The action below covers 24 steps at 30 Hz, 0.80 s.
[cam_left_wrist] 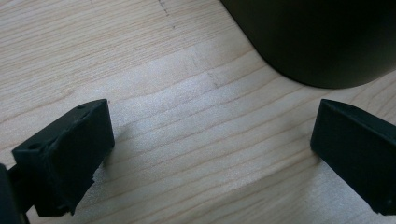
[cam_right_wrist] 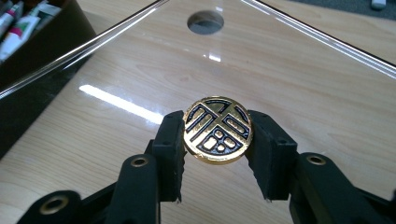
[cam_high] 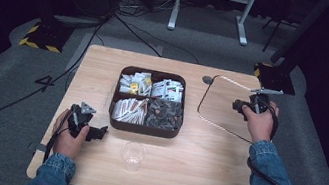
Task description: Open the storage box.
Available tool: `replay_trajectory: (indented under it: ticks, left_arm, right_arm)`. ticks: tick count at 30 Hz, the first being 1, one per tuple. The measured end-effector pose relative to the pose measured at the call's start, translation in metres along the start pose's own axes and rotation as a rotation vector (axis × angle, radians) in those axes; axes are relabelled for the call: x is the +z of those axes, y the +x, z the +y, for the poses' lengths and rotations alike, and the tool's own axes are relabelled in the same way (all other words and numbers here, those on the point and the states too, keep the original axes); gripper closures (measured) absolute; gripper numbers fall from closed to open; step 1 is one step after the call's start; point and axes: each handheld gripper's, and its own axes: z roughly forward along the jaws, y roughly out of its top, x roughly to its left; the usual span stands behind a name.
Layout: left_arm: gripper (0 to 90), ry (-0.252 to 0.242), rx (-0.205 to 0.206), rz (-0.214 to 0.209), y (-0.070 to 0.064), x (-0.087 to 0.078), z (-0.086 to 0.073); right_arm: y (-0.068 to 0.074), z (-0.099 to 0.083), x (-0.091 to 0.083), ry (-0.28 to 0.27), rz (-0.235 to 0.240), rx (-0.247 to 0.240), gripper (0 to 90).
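The right gripper [cam_right_wrist: 217,140] pinches a gold coin [cam_right_wrist: 218,129] by its rim above the clear tray [cam_high: 209,117] near the surface's right edge. The thin grip could let it pop free. The left gripper [cam_left_wrist: 210,154] rests wide, empty.

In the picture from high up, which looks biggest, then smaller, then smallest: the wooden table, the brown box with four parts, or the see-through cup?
1. The wooden table looks biggest.
2. The brown box comes next.
3. The see-through cup looks smallest, though it sits nearest the camera.
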Motion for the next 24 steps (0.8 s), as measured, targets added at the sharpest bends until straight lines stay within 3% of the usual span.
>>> replay_trajectory:
  ticks: [5, 24]
  left_arm:
    - [0.0, 0.001, -0.001, -0.001, 0.0, 0.0, 0.0]
    - [0.0, 0.0, 0.0, 0.0, 0.0, 0.0, 0.0]
  right_arm:
    - [-0.005, -0.012, 0.013, 0.006, -0.012, 0.029, 58.9]
    - [-0.005, -0.04, 0.039, 0.03, -0.029, 0.019, 58.9]
